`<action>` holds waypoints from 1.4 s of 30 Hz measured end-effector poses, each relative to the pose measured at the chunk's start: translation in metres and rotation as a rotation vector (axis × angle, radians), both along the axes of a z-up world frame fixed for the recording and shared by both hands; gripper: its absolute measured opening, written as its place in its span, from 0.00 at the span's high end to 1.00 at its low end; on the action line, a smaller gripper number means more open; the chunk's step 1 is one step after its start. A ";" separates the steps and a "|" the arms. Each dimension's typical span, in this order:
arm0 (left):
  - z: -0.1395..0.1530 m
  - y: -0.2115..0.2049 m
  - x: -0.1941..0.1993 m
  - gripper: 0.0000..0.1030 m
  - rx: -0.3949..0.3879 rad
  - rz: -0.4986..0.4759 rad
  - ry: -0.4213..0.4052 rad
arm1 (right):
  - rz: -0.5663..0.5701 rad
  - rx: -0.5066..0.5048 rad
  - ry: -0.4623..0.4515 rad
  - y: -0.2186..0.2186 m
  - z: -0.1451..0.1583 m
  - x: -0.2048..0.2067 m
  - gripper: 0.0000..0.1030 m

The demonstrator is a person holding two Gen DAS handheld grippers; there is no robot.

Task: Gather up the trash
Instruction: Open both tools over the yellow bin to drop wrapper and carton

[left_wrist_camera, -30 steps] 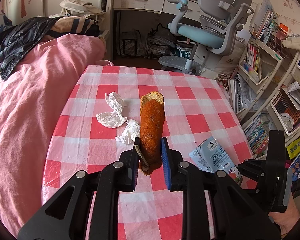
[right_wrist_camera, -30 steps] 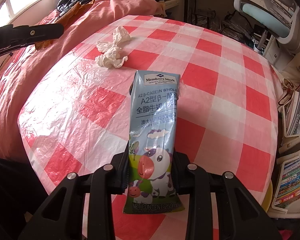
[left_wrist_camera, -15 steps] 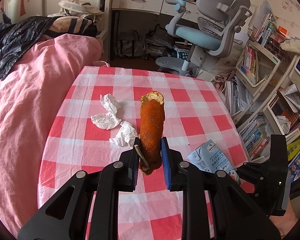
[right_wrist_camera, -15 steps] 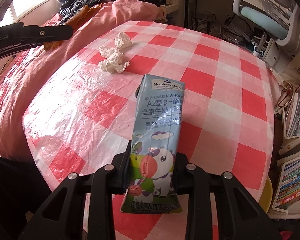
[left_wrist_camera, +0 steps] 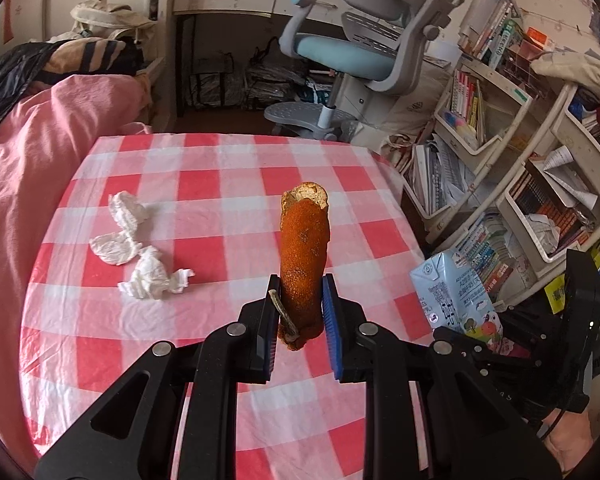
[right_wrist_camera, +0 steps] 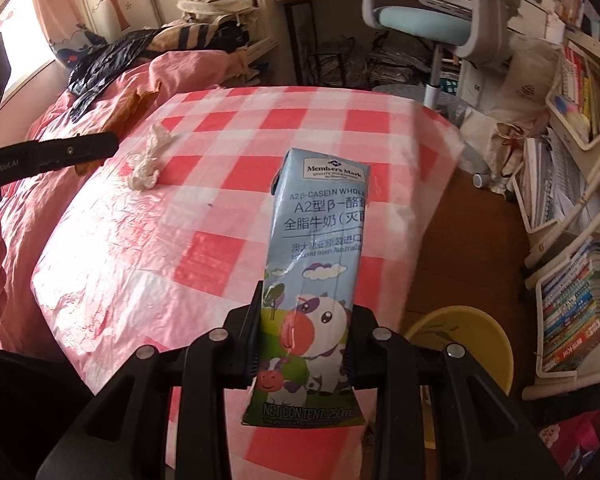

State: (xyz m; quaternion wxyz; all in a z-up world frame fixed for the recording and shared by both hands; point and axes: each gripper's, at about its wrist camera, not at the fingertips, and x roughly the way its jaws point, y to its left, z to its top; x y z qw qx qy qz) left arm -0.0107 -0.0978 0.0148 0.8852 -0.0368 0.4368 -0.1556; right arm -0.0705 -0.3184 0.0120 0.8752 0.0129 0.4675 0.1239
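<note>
My left gripper (left_wrist_camera: pixel 300 312) is shut on a long strip of orange peel (left_wrist_camera: pixel 304 256) and holds it upright above the red-and-white checked table (left_wrist_camera: pixel 228 184). Crumpled white tissues (left_wrist_camera: pixel 140 256) lie on the table to its left. My right gripper (right_wrist_camera: pixel 304 336) is shut on a light blue milk carton (right_wrist_camera: pixel 316 264) with a cartoon cow, held above the table's near right part. The carton also shows in the left wrist view (left_wrist_camera: pixel 456 296). The tissues show in the right wrist view (right_wrist_camera: pixel 148 160). A yellow bin (right_wrist_camera: pixel 464 344) stands on the floor right of the table.
A bed with a pink cover (left_wrist_camera: pixel 28 152) runs along the table's left side. A grey and blue desk chair (left_wrist_camera: pixel 364 52) and a desk stand behind the table. Shelves full of books (left_wrist_camera: pixel 500 184) line the right side.
Both grippers have pulled back and risen with their loads. The right gripper has swung to the right, so the yellow bin has come into its view.
</note>
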 end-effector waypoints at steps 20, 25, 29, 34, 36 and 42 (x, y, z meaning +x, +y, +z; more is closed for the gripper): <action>-0.079 -0.245 0.009 0.75 -0.027 -0.317 0.161 | -0.414 0.014 0.081 -0.177 -0.052 -0.019 0.42; -0.088 -0.260 0.004 0.44 0.003 -0.329 0.158 | -0.468 0.076 0.010 -0.190 -0.034 -0.020 0.38; -0.064 -0.217 0.007 0.24 0.003 -0.214 0.066 | -0.368 0.082 -0.022 -0.162 -0.022 -0.012 0.30; -0.036 -0.139 0.005 0.17 0.034 -0.051 -0.014 | -0.201 0.042 -0.029 -0.117 -0.016 -0.002 0.22; -0.026 -0.106 0.003 0.14 0.063 0.002 -0.037 | -0.138 0.028 -0.024 -0.094 -0.014 0.003 0.22; -0.008 -0.023 0.001 0.11 0.080 0.108 -0.054 | 0.020 -0.023 -0.039 -0.033 -0.005 0.004 0.18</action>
